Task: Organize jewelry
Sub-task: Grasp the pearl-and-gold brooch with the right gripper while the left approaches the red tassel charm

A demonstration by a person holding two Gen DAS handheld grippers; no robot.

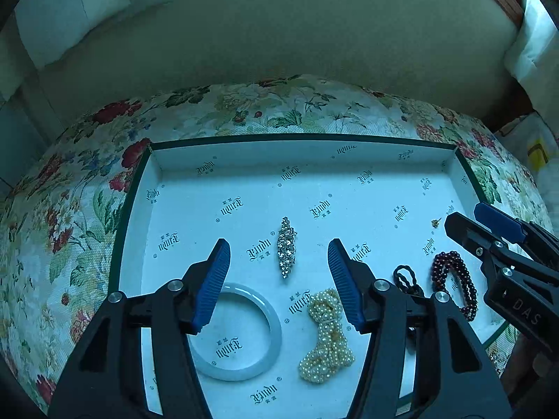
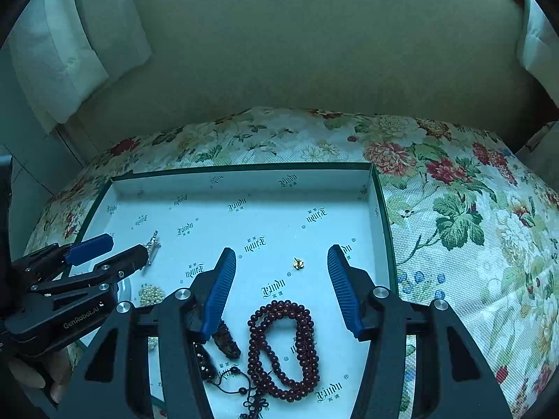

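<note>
A shallow white tray [image 1: 181, 188] with printed lettering and a dark green rim holds the jewelry, and it lies on a floral-patterned cushion [image 1: 87, 181]. In the left wrist view, a rhinestone clip [image 1: 286, 247] lies near the tray's middle, standing lengthwise away from the camera. Nearer the camera, a pale jade bangle [image 1: 241, 335] lies flat on the left, with a pearl bow [image 1: 326, 337] just beside it on the right. Farther right sit a small black cord loop [image 1: 405, 277] and a coiled string of dark red beads [image 1: 454, 279]. A tiny gold stud [image 1: 435, 222] lies apart, toward the tray's right wall.

The left tool [image 1: 279, 284] hangs over the tray with its blue pads spread, nothing between them; the clip shows through the gap. The right tool [image 2: 281, 288] also stands spread and empty, above the dark red beads, with the gold stud visible between its fingers. A plain beige backrest [image 1: 279, 35] rises behind the cushion.
</note>
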